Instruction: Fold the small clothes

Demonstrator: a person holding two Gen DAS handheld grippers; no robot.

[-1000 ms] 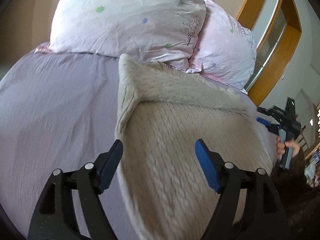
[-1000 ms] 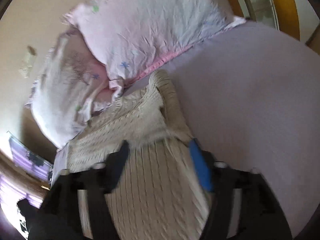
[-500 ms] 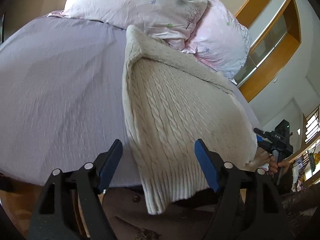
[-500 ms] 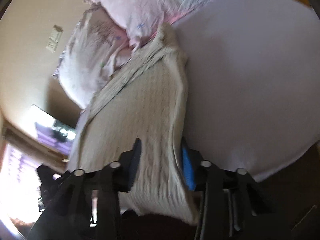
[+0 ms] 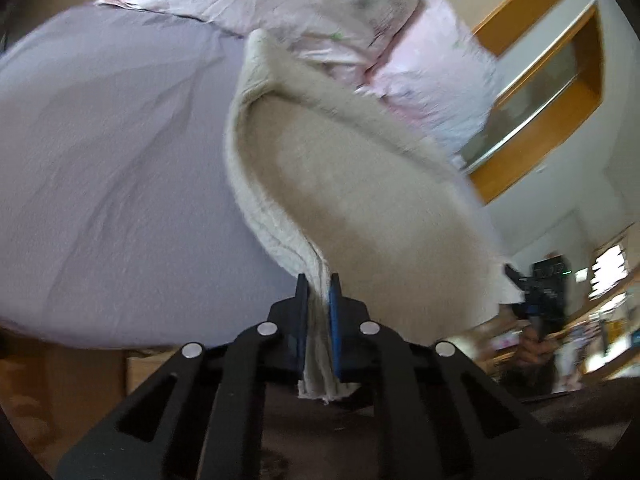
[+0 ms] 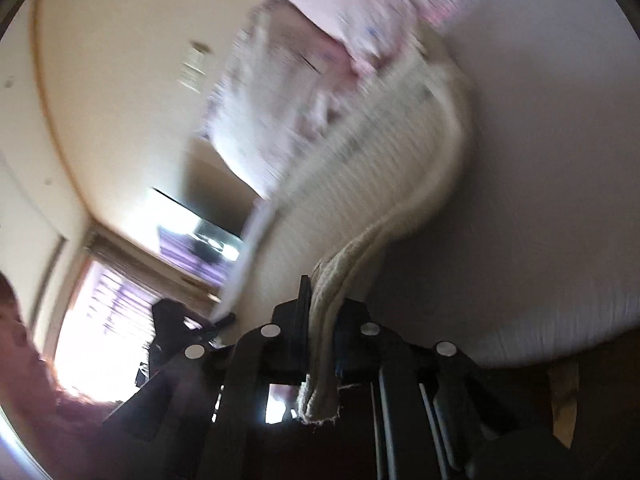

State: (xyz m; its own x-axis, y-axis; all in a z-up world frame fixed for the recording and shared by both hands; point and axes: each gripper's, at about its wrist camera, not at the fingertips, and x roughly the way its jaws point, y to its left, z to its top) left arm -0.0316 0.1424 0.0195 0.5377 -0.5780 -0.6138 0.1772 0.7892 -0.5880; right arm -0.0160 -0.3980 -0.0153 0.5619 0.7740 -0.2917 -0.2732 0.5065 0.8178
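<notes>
A cream cable-knit sweater (image 5: 360, 184) lies on the lilac bed, its near hem lifted off the edge. My left gripper (image 5: 319, 292) is shut on the hem's left corner, several layers of knit pinched between the blue pads. My right gripper (image 6: 320, 296) is shut on the hem's right corner; the sweater (image 6: 384, 168) stretches away from it towards the pillows. The right gripper also shows in the left wrist view (image 5: 540, 292), at the sweater's far corner. The left gripper shows in the right wrist view (image 6: 180, 328). Both views are blurred.
The lilac bed sheet (image 5: 100, 160) spreads left of the sweater. Two pale pink floral pillows (image 5: 320, 4) lie at the head of the bed. A wooden-framed window (image 5: 552, 80) is at right. A bright window (image 6: 104, 320) is behind the left gripper.
Both grippers have closed on the sweater's near hem corners and lifted it; half a second ago the left gripper was open and the right was closing on the edge.
</notes>
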